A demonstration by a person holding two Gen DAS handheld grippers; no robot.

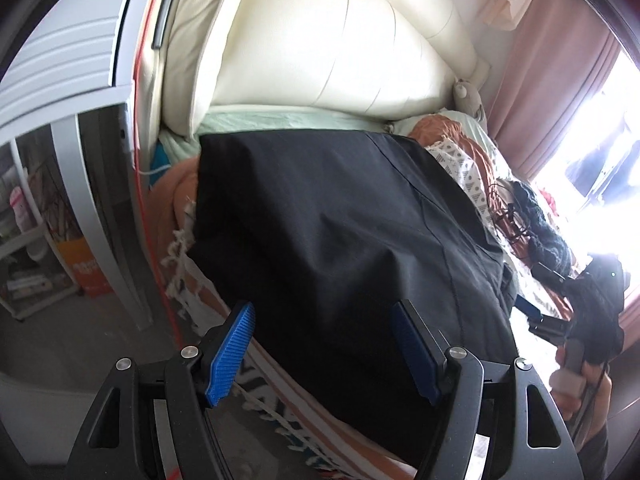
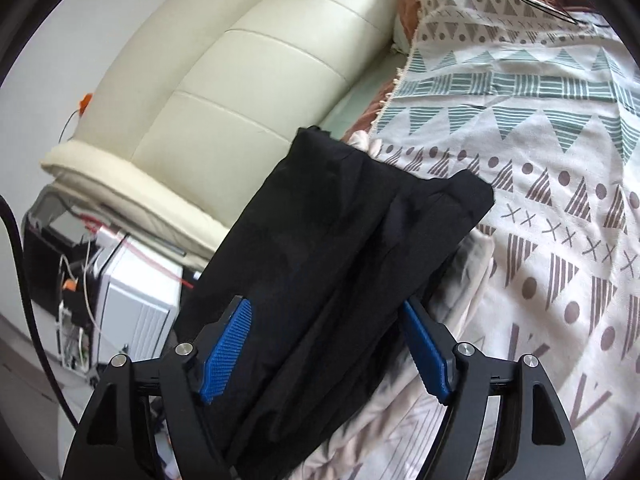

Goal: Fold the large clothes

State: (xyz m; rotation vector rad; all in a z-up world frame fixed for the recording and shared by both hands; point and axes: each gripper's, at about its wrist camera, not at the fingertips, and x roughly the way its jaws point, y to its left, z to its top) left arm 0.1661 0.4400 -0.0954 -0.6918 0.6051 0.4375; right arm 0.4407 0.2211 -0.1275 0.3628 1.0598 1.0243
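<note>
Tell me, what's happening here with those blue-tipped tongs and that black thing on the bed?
A person is folding a large black garment laid on a patterned blanket on a bed, in front of a cream headboard. They work with a hand-held gripper in each hand. The left hand-held gripper and the right hand-held gripper both have their jaws apart over the dark cloth, gripping nothing. The garment looks partly folded, lengthwise, into a long strip.
</note>
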